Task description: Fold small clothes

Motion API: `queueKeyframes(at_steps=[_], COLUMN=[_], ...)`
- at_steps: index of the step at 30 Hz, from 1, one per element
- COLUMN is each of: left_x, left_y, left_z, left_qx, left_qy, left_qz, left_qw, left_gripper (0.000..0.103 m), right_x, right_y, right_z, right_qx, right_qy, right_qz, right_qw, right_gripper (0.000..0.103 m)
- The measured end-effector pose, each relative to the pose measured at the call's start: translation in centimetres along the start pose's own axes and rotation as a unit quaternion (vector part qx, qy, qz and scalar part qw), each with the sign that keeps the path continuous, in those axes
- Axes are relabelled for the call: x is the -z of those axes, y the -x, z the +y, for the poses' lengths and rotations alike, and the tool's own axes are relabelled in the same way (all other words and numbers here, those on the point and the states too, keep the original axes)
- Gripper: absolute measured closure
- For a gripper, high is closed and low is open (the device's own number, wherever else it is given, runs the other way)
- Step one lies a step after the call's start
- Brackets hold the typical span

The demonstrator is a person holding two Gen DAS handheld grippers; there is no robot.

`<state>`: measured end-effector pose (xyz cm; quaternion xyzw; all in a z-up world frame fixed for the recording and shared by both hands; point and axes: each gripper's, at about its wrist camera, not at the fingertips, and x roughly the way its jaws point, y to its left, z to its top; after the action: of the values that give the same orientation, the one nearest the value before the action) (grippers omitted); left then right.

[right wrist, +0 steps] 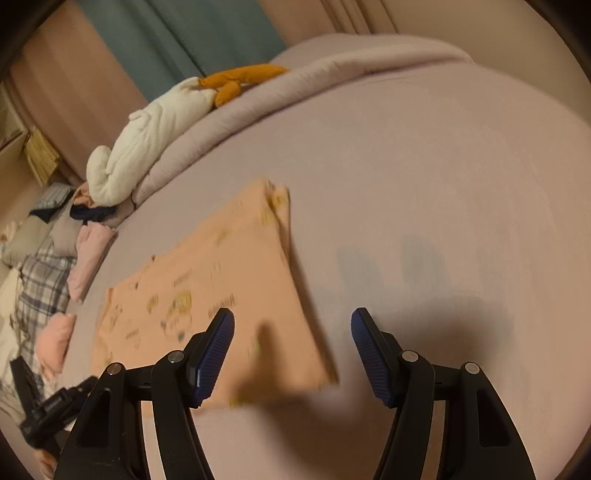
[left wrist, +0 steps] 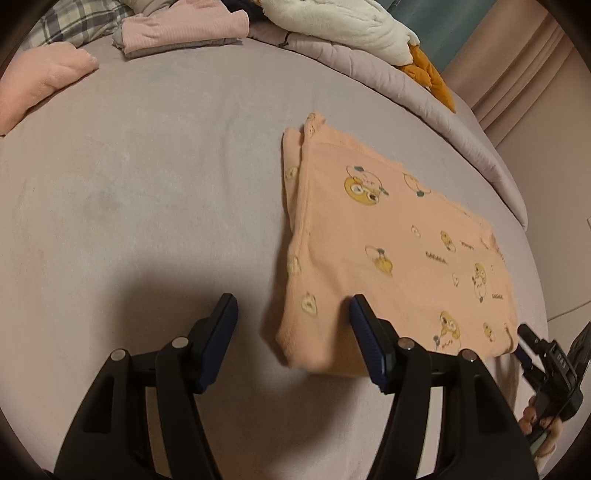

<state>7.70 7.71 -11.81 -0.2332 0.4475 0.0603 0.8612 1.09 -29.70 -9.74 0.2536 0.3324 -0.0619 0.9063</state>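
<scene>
A peach garment with yellow cartoon prints (left wrist: 388,251) lies folded flat on the mauve bed sheet (left wrist: 147,184). It also shows in the right wrist view (right wrist: 229,280). My left gripper (left wrist: 293,314) is open and empty, above the garment's near left corner. My right gripper (right wrist: 291,328) is open and empty, above the garment's near right corner. The right gripper also shows at the lower right of the left wrist view (left wrist: 532,350), and the left gripper at the lower left of the right wrist view (right wrist: 48,402).
Folded pink clothes (left wrist: 184,29) and a loose pink piece (left wrist: 40,81) lie at the far left. A rolled quilt (left wrist: 424,107), a white plush (left wrist: 343,26) with orange parts (left wrist: 428,70) and a plaid cloth (right wrist: 40,280) line the bed's far side.
</scene>
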Motion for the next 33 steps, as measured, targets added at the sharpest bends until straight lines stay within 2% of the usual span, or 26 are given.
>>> queueKeyframes(at_steps=[5,7,9,10,12,14,16,17,18,19,22,26,33], left_x=[0.1,0.1,0.1,0.1,-0.1,-0.1,0.0,0.1,0.2,0.3,0.7,1.7,5.7], left_y=[-0.7,-1.1,-1.7,-1.7,-2.0,-2.0,-1.6,-1.4,-1.1,-0.8,0.9,2.5,5.2], left_z=[-0.8,-1.1,-1.6,-1.8,-1.9,-1.8,-1.8,-1.8,-1.9,-2.0,-2.4,-2.7,-3.7], left_qx=[0.022,0.034,0.025,0.02,0.03,0.03,0.029,0.028,0.024,0.022,0.02,0.033,0.034], left_qy=[-0.002,-0.003,-0.01,-0.015,-0.01,0.001,0.006,0.005,0.004,0.002,-0.009,-0.012,-0.042], left_qz=[0.002,0.005,0.004,0.001,0.006,0.005,-0.001,-0.003,-0.004,-0.006,-0.021,-0.018,-0.004], left_qw=[0.9998,0.9994,0.9996,0.9997,0.9995,0.9995,0.9996,0.9996,0.9997,0.9997,0.9996,0.9992,0.9985], left_gripper=[0.043,0.057,0.063,0.076,0.091,0.093,0.094,0.095,0.095,0.096,0.097,0.097,0.096], right_x=[1.5,1.6,1.5,1.3,0.9,-0.1,-0.7,-0.5,-0.7,-0.6,-0.2,0.2,1.3], right_y=[0.0,-0.4,-1.2,-1.9,-2.6,-3.7,-4.4,-4.3,-4.3,-4.1,-2.5,0.0,4.0], right_z=[0.4,0.6,0.9,1.2,1.7,2.5,3.0,3.0,3.2,3.3,3.4,3.7,4.1], right_qx=[0.0,-0.027,-0.058,-0.063,-0.056,-0.047,-0.028,-0.022,-0.023,-0.025,-0.037,-0.052,-0.051], right_qy=[-0.016,-0.039,-0.051,-0.054,-0.049,-0.039,-0.032,-0.03,-0.026,-0.023,-0.019,-0.012,0.019], right_qz=[-0.013,-0.015,-0.011,-0.016,-0.032,-0.039,-0.041,-0.042,-0.044,-0.048,-0.065,-0.078,-0.096], right_qw=[1.0,0.999,0.997,0.996,0.997,0.997,0.998,0.998,0.998,0.998,0.997,0.996,0.994], right_gripper=[0.037,0.037,0.037,0.037,0.038,0.046,0.065,0.071,0.085,0.094,0.095,0.095,0.095])
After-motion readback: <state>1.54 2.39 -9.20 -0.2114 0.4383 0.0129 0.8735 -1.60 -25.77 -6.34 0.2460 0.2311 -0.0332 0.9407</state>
